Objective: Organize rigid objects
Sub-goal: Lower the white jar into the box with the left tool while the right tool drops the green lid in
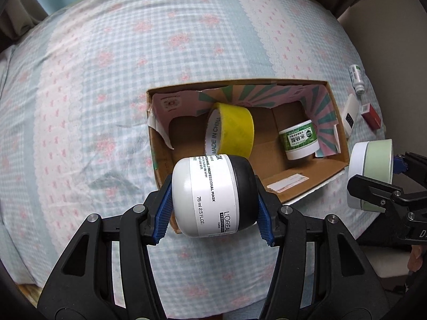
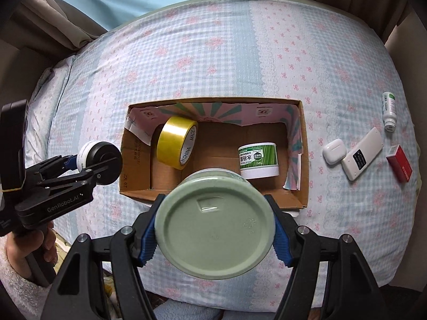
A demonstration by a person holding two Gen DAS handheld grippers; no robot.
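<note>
The left gripper (image 1: pixel 214 208) clamps a white jar (image 1: pixel 210 197) sideways, the right gripper (image 2: pixel 213 236) a green jar (image 2: pixel 214 226) base-out. The box (image 2: pixel 303 144) just ahead holds tape (image 2: pixel 176 142) and a tub (image 2: pixel 257 164), probably their destination.

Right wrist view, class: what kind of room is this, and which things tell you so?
Probably a bedroom: a bed with a checked floral sheet, curtains behind it, and a cardboard box on the sheet.

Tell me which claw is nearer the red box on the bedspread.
Right. The right claw, gripping the green-lidded jar, is on the red box's side of the carton; the left claw is beyond the carton's far end.
</note>
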